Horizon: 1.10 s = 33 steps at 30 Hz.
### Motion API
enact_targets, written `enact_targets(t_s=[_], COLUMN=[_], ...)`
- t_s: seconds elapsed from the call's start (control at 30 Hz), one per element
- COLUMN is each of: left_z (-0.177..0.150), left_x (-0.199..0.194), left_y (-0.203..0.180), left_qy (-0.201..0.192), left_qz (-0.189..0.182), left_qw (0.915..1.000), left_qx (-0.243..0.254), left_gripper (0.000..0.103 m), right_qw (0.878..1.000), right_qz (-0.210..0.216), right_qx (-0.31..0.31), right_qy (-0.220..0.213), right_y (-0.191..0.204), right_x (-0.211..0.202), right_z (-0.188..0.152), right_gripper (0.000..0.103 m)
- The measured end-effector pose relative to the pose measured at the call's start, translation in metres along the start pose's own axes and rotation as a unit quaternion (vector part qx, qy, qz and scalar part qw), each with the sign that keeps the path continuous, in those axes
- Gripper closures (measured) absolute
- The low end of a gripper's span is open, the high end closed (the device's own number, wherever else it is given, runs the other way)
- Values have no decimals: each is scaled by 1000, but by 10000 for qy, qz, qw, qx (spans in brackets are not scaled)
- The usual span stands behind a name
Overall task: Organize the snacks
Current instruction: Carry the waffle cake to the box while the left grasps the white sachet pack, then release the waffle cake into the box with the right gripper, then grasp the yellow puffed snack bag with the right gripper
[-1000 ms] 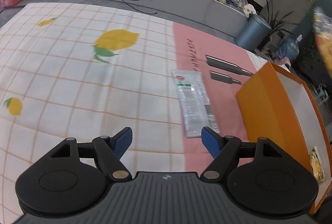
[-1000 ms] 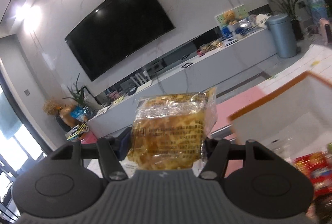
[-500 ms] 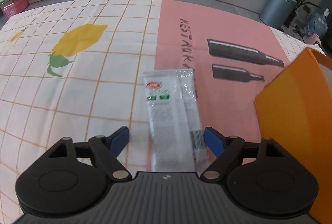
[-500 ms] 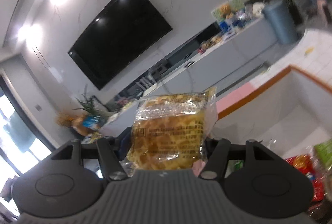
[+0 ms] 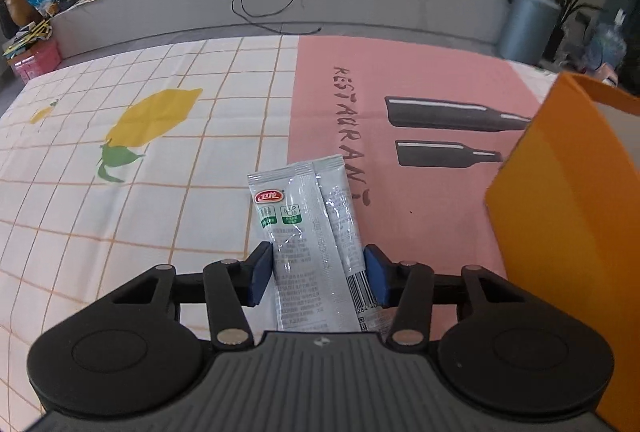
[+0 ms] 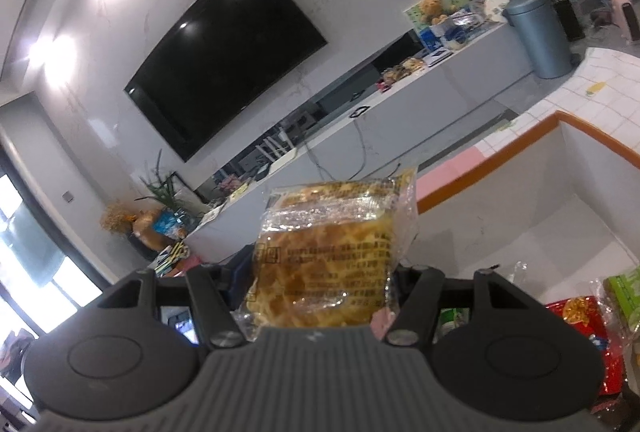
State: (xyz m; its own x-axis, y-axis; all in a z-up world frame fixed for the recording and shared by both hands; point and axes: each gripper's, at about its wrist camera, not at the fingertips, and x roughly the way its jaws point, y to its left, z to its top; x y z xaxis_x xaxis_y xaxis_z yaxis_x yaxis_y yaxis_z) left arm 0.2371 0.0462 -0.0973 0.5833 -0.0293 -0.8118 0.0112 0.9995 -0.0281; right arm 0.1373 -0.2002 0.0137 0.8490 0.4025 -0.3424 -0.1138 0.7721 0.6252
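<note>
My left gripper (image 5: pixel 318 274) is closing, its pads touching the gray sachets (image 5: pixel 308 232) on the desk (image 5: pixel 160 192), while my right gripper (image 6: pixel 320 286) grasps a pastry packet (image 6: pixel 330 256).

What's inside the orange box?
In the right wrist view, the orange box holds a red packet, a green packet and some clear wrapping. The hand-held gripper with its yellow snack hides the rest of the box's floor.
</note>
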Motion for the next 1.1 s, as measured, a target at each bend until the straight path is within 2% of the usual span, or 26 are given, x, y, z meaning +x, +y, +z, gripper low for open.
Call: enact_targets(t_s=[0.1,0.3,0.43,0.53,0.6,0.73,0.83,0.87,0.9,0.97,1.1], left_z=[-8,-14,-16,-22,-27,-32,-37,-39,-41,-44,-50], left_x=[-16,-59,-77,-89,-98,-119,-132,-135,-137,-141,-141], left_y=[7,24,29,36,43,67,88,97,105,118,132], left_qy=[-148,-381,-464,-536,-594,-728,-850,-882,-899,-934,-918], left_qz=[-31,-344,-374,-349,-310,-146,-4,11,9,-31,-169], left_qw=[9998,9972,9958,9948,9941,9928,9907,9895,9885,9860,9838], left_qx=[-102,-540,-692,-792,-848,-940,-1059,-1140,-1220,-1380,-1531], left_gripper=[47,47,47,47,47,47,47,47,48,48,48], right_qw=[10000,9994,9993,9993,9969,9844,9779,9769,9757,9729,9635], right_qz=[-13,153,-94,-153,-102,-179,2,18,12,-113,-668], right_qx=[-67,-161,-297,-349,-690,-1372,-1518,-1522,-1542,-1625,-1880], right_qy=[-29,-249,-226,47,373,1091,1435,1502,1556,1644,1786], right_y=[5,14,16,13,17,31,43,47,51,59,62], right_x=[-6,-31,-41,-42,-39,-26,-15,-11,-6,5,34], right_z=[1,9,8,4,-1,-24,-45,-51,-58,-75,-110], right_gripper=[41,44,44,44,44,43,23,11,7,5,3])
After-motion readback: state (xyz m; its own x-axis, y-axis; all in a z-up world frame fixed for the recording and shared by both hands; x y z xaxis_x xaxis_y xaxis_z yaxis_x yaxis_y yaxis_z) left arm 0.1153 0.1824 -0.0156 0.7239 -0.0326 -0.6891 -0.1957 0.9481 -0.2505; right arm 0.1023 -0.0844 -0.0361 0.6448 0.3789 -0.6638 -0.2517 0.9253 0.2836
